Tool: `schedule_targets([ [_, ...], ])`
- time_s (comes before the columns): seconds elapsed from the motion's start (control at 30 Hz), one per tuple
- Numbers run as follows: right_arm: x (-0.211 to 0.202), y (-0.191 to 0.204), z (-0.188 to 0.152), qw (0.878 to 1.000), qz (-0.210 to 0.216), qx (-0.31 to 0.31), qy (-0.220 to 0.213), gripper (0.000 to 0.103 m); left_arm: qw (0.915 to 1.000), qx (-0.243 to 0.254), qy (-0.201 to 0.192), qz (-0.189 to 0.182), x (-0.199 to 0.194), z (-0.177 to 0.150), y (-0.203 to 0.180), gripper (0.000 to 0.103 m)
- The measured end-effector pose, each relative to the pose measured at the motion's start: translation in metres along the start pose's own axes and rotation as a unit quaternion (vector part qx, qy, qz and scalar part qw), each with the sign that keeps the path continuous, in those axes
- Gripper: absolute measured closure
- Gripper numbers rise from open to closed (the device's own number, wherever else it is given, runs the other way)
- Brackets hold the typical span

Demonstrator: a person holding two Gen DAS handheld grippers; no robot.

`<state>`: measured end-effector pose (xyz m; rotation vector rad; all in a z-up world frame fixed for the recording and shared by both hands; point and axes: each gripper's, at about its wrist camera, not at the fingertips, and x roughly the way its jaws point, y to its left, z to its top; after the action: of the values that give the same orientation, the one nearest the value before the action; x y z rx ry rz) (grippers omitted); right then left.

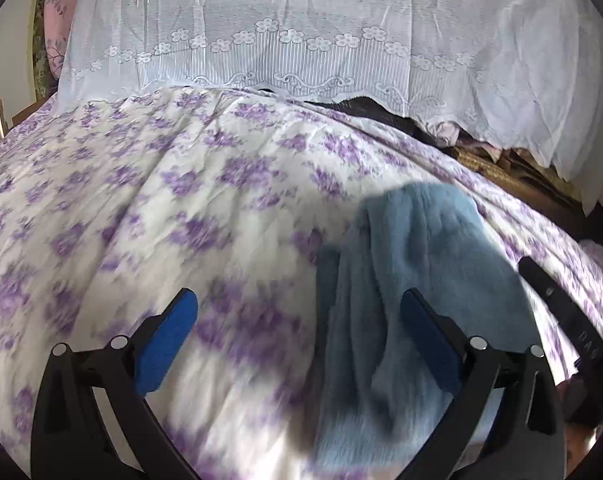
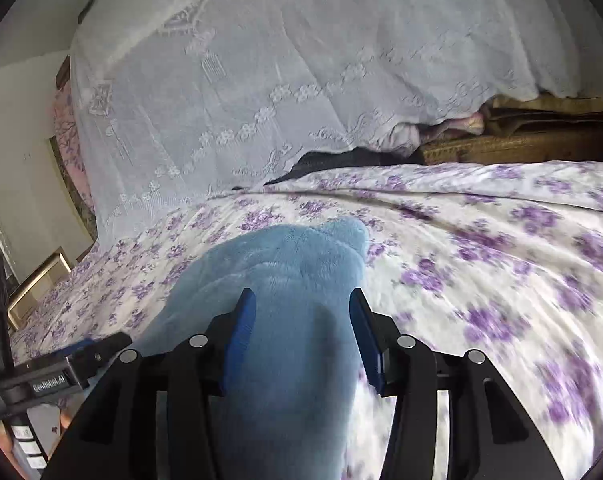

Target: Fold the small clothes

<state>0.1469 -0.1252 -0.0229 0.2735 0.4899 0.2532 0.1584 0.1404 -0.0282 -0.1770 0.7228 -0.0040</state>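
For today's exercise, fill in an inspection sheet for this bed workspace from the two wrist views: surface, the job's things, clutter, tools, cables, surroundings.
Surface: bedspread, white with purple flowers, wrinkled.
Job's things: blue fleece garment, bunched, not flat; it runs between the right tool's pads.
Clutter: nothing seen on the bedspread.
Tools: left tool open wide, nothing between its pads, the garment beside its right pad. Right tool has its pads around the garment; whether they press on it cannot be told.
Cables: nothing seen.
Surroundings: white lace cloth draped behind the bed; brown wooden furniture under its edge; gold picture frame at the left.
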Motion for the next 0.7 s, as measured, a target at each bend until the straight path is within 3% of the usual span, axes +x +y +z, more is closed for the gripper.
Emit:
schedule_targets([
  [0.17, -0.043, 0.001, -0.013, 0.999, -0.007, 0.011, -0.03, 0.044, 0.9997, -0.004, 0.009, -0.022, -0.019, -0.017, 0.009, 0.005],
  [0.23, -0.036, 0.003, -0.023, 1.0, -0.008, -0.003, 0.013, 0.038, 0.9995, 0.005, 0.022, -0.024, -0.017, -0.022, 0.006, 0.004],
  [0.3, -0.013, 0.001, -0.037, 0.996, -0.007, -0.004, 0.085, 0.034, 0.9984, 0.03, 0.047, -0.002, -0.004, -0.027, -0.001, 0.004],
  [0.37, -0.007, -0.009, -0.036, 0.995, 0.006, 0.021, 0.101, 0.023, 0.9964, 0.041, 0.074, 0.005, 0.014, -0.033, -0.004, 0.004],
  [0.47, -0.002, -0.024, -0.037, 0.991, 0.031, 0.057, 0.116, 0.017, 0.9964, 0.039, 0.075, -0.001, 0.012, -0.033, -0.001, 0.004],
  [0.57, -0.007, -0.037, -0.035, 0.988, 0.052, 0.096, 0.109, 0.016, 0.9969, 0.006, 0.062, -0.048, -0.004, -0.027, 0.01, 0.005],
  [0.7, -0.019, -0.049, -0.025, 0.982, 0.09, 0.142, 0.092, 0.015, 0.9842, -0.046, 0.065, -0.158, -0.017, -0.02, 0.027, 0.005],
])
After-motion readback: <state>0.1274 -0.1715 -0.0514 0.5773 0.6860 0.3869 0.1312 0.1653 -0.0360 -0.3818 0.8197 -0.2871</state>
